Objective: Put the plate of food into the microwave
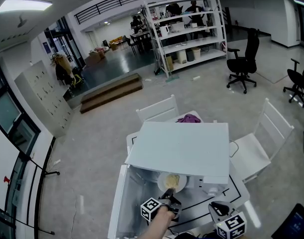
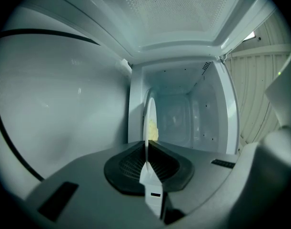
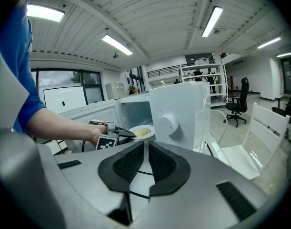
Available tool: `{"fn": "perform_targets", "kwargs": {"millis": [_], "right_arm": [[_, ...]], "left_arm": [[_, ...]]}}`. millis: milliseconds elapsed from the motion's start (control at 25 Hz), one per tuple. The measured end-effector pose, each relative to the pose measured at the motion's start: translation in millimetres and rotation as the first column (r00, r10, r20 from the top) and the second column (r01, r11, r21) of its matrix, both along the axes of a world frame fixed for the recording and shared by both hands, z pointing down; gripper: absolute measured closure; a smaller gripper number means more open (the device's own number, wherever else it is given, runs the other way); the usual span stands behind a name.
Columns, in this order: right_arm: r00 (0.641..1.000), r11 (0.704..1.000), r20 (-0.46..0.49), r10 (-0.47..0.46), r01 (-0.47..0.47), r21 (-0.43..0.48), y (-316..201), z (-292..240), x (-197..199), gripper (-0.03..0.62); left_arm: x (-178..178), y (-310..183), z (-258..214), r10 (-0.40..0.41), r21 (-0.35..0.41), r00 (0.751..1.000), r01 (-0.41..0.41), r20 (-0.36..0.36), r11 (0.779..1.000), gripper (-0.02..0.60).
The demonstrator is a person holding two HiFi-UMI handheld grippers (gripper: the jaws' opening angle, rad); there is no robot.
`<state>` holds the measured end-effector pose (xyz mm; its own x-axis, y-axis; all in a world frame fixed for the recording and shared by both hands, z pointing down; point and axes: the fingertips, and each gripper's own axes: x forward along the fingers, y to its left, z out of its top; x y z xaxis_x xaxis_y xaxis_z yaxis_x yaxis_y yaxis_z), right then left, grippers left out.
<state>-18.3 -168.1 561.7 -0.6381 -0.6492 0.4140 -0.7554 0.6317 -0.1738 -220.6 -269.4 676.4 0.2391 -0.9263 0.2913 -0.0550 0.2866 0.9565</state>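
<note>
- The plate [image 1: 172,182] is white, with a small pile of pale yellow food [image 1: 171,180] on it. It hangs level at the mouth of the microwave [image 1: 184,146], its far part already under the top edge, not yet set down.
- I judge it stiff and fairly light, but smooth at the rim and apt to break if dropped. The food looks loose, so any tilt could slide it off.
- The near rim is the place to hold it, and that is where my left claw [image 1: 168,198] has it: both pads are clamped on the edge, the plate sticking out away from me.
- Held by one edge only, it will want to sag at the far side, so I would keep the grip firm and the wrist flat.
- Beyond the plate the inside of the microwave looks bare, with room for it.
- The door [image 1: 120,203] stands swung open on the left.
- My right claw [image 1: 220,206] waits to the right, near me, over the table [image 1: 240,192]. Its pads are close with a slim gap and hold nothing.
- White chairs [image 1: 159,110] stand on the far side and to the right.
</note>
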Motion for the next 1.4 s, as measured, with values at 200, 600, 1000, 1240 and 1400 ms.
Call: {"fn": "perform_targets", "kwargs": {"millis": [200,600,1000,1240,1400], "right_arm": [[1.0,1.0,-0.002,0.002,-0.002,-0.001,-2.1,-0.1,-3.5,0.562],[1.0,1.0,-0.004,0.007,-0.007,0.01,-8.1,-0.1,0.9,0.562],[1.0,1.0,0.0,0.003,-0.003,0.017,-9.2,-5.7,-3.5,0.562],[1.0,1.0,-0.001,-0.01,0.01,0.02,-12.7,-1.3,-2.4,0.562],[1.0,1.0,-0.001,-0.018,0.018,0.017,-21.3,1.4,3.0,0.562]], "left_arm": [[-0.7,-5.9,1.0,0.006,-0.003,1.0,-0.006,-0.001,1.0,0.564],[1.4,-18.7,4.1,0.016,0.009,1.0,-0.017,0.014,1.0,0.565],[-5.4,-22.9,-2.9,0.032,0.051,0.997,-0.036,0.068,0.998,0.563],[-3.2,-24.3,-1.5,0.048,0.09,0.994,-0.057,0.1,0.994,0.559],[3.0,-33.2,-1.5,0.063,0.118,0.991,-0.076,0.116,0.99,0.504]]}}
